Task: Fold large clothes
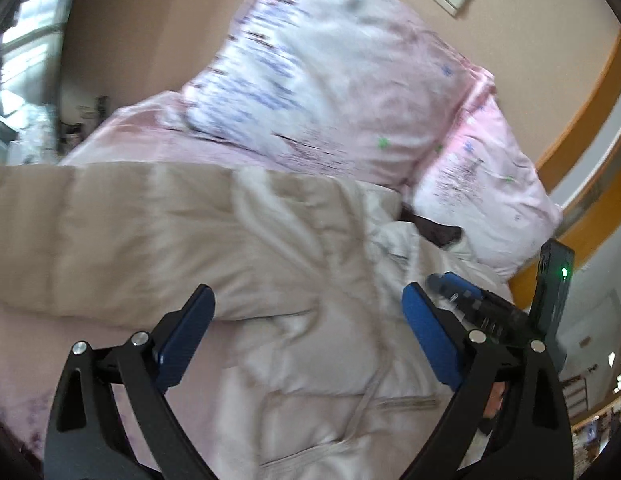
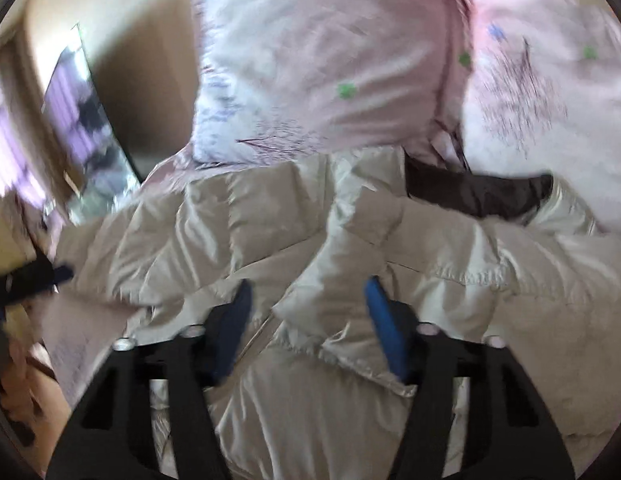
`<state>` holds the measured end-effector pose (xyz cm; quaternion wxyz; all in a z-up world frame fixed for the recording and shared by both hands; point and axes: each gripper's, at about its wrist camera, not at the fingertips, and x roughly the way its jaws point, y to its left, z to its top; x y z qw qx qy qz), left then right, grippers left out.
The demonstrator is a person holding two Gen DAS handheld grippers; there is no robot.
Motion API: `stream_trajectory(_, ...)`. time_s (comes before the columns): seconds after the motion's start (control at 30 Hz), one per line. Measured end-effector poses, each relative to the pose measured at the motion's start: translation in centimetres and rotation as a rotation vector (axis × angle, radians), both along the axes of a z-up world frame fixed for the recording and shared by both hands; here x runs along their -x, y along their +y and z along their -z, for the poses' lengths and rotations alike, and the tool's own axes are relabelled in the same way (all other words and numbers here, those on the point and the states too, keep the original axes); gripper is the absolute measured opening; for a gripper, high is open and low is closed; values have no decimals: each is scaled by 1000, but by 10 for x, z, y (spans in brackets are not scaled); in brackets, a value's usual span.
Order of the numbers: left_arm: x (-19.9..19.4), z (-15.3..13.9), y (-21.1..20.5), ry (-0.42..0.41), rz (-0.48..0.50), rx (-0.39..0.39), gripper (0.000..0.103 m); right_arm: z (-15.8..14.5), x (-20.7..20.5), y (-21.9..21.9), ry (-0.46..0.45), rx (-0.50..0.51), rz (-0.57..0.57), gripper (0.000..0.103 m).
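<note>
A big puffy jacket lies spread out on a bed. It is shiny and cream-white, with fat stitched squares. It fills the middle of both views.

The left gripper hangs over the jacket. Its two blue pads are far apart. Nothing sits between them but the jacket far below, and they do not touch it. The jaws are wide.

The right gripper is low over the jacket too. A raised fold of the jacket pokes up between its blue pads. The pads stand a bit away from the fold on both sides and do not squeeze it. The jaws are partly apart, not as wide as the left ones.

In the left view, the right gripper shows at the right side, with a dark phone standing up on it. A small green light glows on the phone.

Behind the jacket are two pink pillows with little green and blue flowers. They lean against a tan wall. A dark brown bit of cloth peeks out between the jacket and the pillows. The pink sheet shows under the jacket at the left. The picture is a bit blurry.
</note>
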<state>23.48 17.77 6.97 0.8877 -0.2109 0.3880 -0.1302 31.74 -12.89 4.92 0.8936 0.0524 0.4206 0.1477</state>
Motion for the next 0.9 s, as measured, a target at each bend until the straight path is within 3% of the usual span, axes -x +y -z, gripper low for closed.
stream_trajectory(0.07,9,2,20,12,-42,-5,94,15,-11,-1,67,-8,27,39)
stream_trajectory(0.23,31,14,68,41,-159,0,94,49,-22,16,143,83,25,37)
stream_trajectory(0.4,53,37,127,92,-301,90,88,24,-7,1,127,-37,32,37)
stream_trajectory(0.47,57,47,146,115,-349,141,85,11,2,-7,100,-69,35,42)
stream_trajectory(0.53,58,59,164,145,-395,193,79,0,12,-15,72,-101,40,56)
stream_trajectory(0.63,58,76,184,184,-457,283,72,-16,26,-25,44,-128,30,62)
stream_trajectory(0.9,46,99,210,198,-580,359,55,-41,51,-50,-8,-196,32,68)
